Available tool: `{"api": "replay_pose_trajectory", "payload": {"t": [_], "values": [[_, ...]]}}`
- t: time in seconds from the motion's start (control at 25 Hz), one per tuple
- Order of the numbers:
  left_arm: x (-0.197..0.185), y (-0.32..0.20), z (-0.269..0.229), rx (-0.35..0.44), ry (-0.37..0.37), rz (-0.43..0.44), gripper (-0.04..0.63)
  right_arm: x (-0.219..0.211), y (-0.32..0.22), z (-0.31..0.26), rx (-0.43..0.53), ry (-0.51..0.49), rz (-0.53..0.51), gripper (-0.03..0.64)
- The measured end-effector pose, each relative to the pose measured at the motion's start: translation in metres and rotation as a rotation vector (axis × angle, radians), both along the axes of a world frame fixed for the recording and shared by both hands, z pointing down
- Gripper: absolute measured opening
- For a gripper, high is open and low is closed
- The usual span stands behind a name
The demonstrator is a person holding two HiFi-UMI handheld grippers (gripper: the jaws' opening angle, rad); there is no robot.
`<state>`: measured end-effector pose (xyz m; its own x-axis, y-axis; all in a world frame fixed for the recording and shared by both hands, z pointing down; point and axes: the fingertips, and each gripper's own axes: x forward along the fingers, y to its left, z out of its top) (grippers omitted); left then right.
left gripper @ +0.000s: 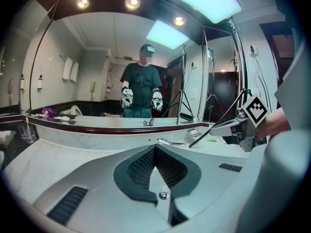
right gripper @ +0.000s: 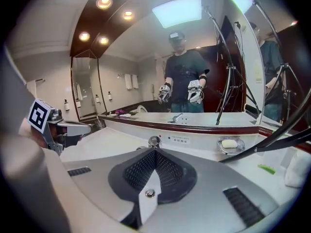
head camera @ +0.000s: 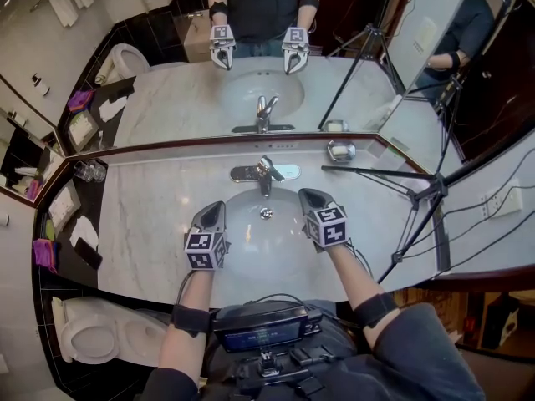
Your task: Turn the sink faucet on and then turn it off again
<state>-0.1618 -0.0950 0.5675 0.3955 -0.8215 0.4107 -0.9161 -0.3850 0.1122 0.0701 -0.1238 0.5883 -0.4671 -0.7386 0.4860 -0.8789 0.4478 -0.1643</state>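
Head view: the faucet (head camera: 266, 174) sits at 11 o'clock from your right gripper (head camera: 311, 197), seemingly the nearer, and 1 o'clock from your left gripper (head camera: 212, 210). Both have jaws together, empty.

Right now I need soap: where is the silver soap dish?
Head view: the small silver soap dish sits on the white marble counter by the mirror, right of the chrome faucet.

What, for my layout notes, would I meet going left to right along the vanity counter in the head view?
First the drinking glasses → left gripper → faucet → right gripper → soap dish.
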Motion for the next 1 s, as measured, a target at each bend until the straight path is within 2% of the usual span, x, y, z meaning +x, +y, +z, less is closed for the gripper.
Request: {"api": "replay_pose_trajectory", "payload": {"t": [0.32, 0.4, 0.52, 0.56, 0.72, 0.92, 1.0], "values": [[0.009, 0.001, -0.003, 0.016, -0.009, 0.036, 0.0, 0.007, 0.002, -0.004, -0.001, -0.029, 0.016, 0.018], [0.012, 0.001, 0.0, 0.027, -0.044, 0.059, 0.0, 0.008, 0.003, -0.003, -0.005, -0.034, 0.018, 0.018], [0.023, -0.003, -0.001, 0.041, -0.13, 0.127, 0.016, 0.009, 0.004, 0.0, -0.011, -0.032, 0.022, 0.018], [0.029, -0.005, -0.003, 0.044, -0.155, 0.162, 0.071, 0.009, 0.004, 0.001, -0.013, -0.031, 0.022, 0.018], [0.051, -0.018, 0.0, 0.078, -0.28, 0.278, 0.154, 0.009, 0.004, 0.006, -0.023, -0.029, 0.023, 0.018], [0.081, -0.031, 0.027, 0.138, -0.538, 0.467, 0.21, 0.012, 0.003, 0.015, -0.036, -0.023, 0.028, 0.018], [0.092, -0.038, 0.033, 0.163, -0.605, 0.515, 0.237, 0.014, 0.003, 0.019, -0.043, -0.022, 0.032, 0.018]]}}
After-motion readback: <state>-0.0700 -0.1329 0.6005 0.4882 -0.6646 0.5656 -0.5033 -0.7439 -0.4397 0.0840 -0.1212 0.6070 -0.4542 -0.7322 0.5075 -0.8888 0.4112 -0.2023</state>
